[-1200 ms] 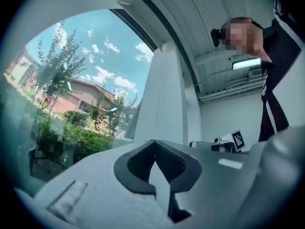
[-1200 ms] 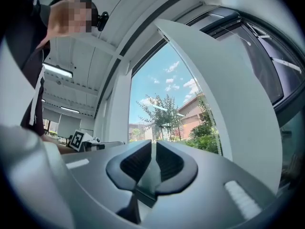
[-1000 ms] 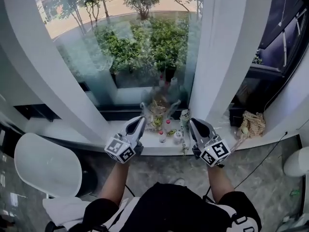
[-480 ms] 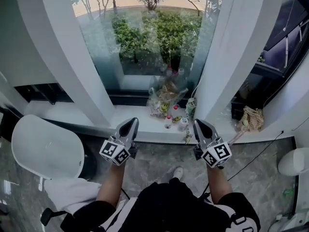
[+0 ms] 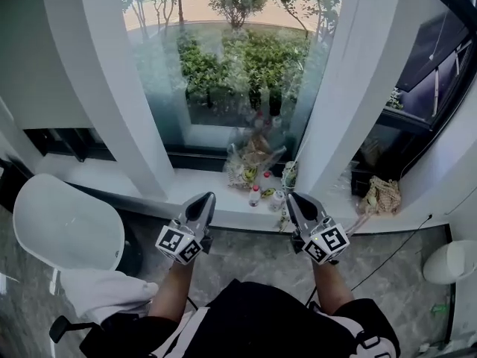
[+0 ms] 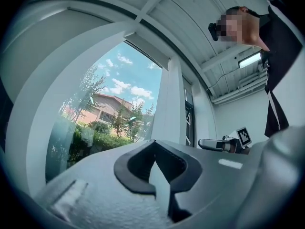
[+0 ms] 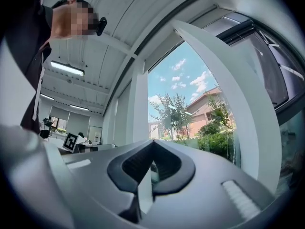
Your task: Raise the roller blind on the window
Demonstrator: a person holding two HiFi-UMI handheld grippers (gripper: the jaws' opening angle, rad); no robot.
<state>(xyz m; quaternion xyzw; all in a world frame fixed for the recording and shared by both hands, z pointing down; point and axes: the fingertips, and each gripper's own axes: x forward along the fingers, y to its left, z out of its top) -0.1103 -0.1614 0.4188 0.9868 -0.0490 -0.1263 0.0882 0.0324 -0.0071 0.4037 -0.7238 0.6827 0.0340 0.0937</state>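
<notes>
Only black-and-white square codes show on the left marker cube (image 5: 181, 245) and the right marker cube (image 5: 326, 242), and the labels on the bottles (image 5: 256, 195) on the sill (image 5: 205, 187) are too small to read. Both forearms reach toward 12 o'clock at the window (image 5: 231, 73), with the left gripper (image 5: 203, 200) and right gripper (image 5: 295, 201) side by side near the sill, each with its jaws pressed together on nothing. The roller blind (image 6: 147, 49) shows as a pale strip at the window's 12 o'clock edge in the left gripper view.

Bottles (image 5: 256, 195) stand on the sill (image 5: 226, 200) before the window (image 5: 223, 66); a chair (image 5: 67, 226) sits far left — a bag (image 5: 381, 195) lies right.
</notes>
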